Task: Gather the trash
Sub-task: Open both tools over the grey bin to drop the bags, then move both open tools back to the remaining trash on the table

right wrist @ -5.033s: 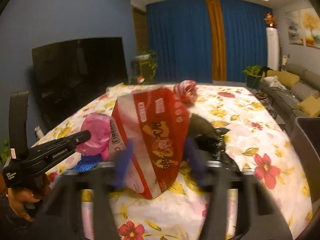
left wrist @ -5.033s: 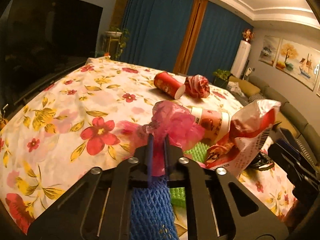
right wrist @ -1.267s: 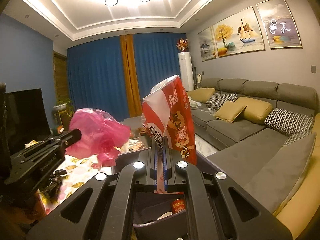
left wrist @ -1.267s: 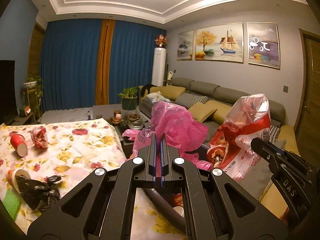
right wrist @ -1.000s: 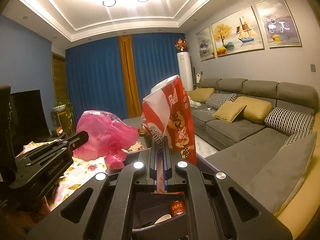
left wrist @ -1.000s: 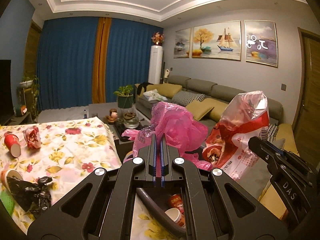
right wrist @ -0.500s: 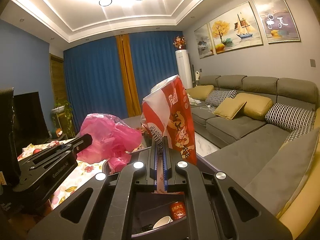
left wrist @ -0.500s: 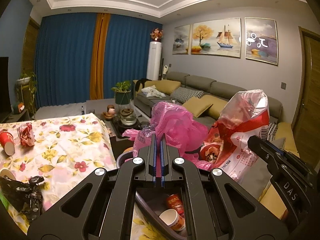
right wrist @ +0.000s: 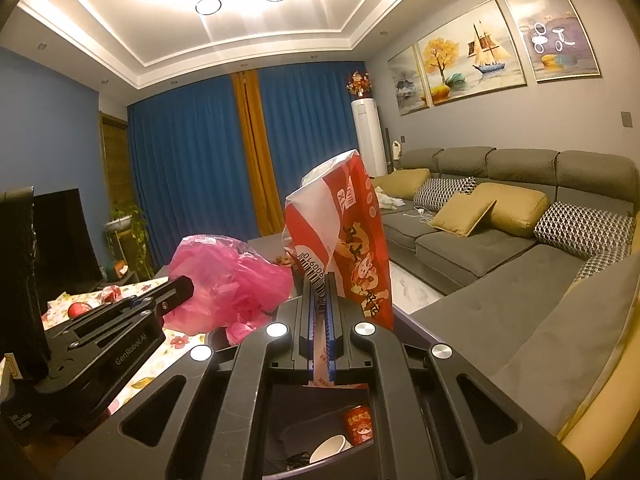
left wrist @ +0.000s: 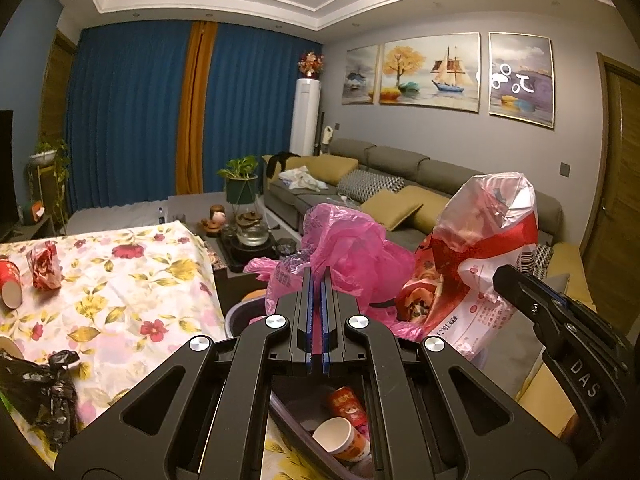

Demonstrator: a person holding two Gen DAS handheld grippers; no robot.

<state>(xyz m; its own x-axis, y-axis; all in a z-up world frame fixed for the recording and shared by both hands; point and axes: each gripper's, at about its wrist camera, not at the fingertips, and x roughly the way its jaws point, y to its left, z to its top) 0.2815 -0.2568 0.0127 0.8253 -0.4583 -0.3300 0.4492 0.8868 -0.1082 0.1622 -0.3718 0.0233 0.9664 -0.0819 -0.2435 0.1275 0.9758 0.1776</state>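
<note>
My left gripper (left wrist: 316, 276) is shut on a crumpled pink plastic bag (left wrist: 348, 248), which rises above its fingertips. My right gripper (right wrist: 319, 284) is shut on a red and white snack bag (right wrist: 344, 232) that stands upright. Both hang over a dark trash bin (left wrist: 296, 404) just below, which holds a paper cup (left wrist: 340, 438) and a red cup (left wrist: 346, 400). The pink plastic bag (right wrist: 228, 276) and the left gripper's body show at the left of the right wrist view. The snack bag (left wrist: 480, 256) shows at the right of the left wrist view.
A floral-cloth table (left wrist: 120, 280) at left carries a black bag (left wrist: 44, 392), a red cup (left wrist: 10, 284) and a crumpled red wrapper (left wrist: 46, 266). A grey sofa (right wrist: 500, 240) with cushions runs along the right. A low tea table (left wrist: 248, 236) stands behind the bin.
Five seconds ago both grippers were over the table among the trash; now they hold the bags over the bin. In the last second the view tipped slightly downward, showing more of the bin's inside.
</note>
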